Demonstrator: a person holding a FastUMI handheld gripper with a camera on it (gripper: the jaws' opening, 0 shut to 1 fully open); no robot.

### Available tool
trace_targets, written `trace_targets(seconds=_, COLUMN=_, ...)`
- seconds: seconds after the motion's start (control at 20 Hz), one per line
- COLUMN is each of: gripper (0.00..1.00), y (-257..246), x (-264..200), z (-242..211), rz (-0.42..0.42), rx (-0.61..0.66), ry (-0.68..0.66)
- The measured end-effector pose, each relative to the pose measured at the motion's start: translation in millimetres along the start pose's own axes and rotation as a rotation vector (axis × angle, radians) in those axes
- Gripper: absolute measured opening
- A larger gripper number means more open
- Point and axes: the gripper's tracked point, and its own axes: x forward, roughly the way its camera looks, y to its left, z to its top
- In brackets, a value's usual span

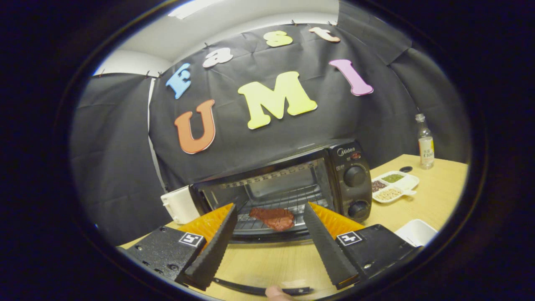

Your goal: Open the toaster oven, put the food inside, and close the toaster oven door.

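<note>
The black toaster oven (351, 167) stands on the wooden table (439, 196) with its door (267, 259) swung down flat toward me. A reddish-brown piece of meat (272, 218) lies on the wire rack (301, 200) inside the cavity. My gripper (269, 207) is open, its fingers spread wide above the lowered door, tips level with the oven's mouth and the meat just beyond and between them. Nothing is held. The door's dark handle (250, 288) runs across close to me, with a person's fingertip (276, 293) at it.
To the oven's right sit a white divided dish (407, 182) of beans and grains, a small dark cap (405, 169) and a clear bottle (425, 142). A white container (416, 232) lies nearer me on the right. A white object (179, 205) stands by the oven's left side.
</note>
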Motion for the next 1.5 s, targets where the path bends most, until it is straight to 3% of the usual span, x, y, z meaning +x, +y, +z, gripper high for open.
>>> trace_targets(seconds=0.35, gripper=1.0, y=-3, x=-74, z=-22, rz=-0.154, rx=-0.142, ry=0.081)
trace_targets(seconds=0.55, gripper=1.0, y=-13, x=-90, z=-73, rz=-0.227, rx=-0.198, ry=0.318)
trace_targets(seconds=0.7, gripper=1.0, y=-16, x=-95, z=-88, rz=-0.258, rx=-0.189, ry=0.385)
trace_targets(seconds=1.25, gripper=1.0, y=-7, x=-101, z=-147, rz=-0.266, rx=-0.192, ry=0.58)
trace_targets(seconds=1.5, gripper=1.0, y=-2, x=-84, z=-141, rz=-0.254, rx=-0.224, ry=0.558)
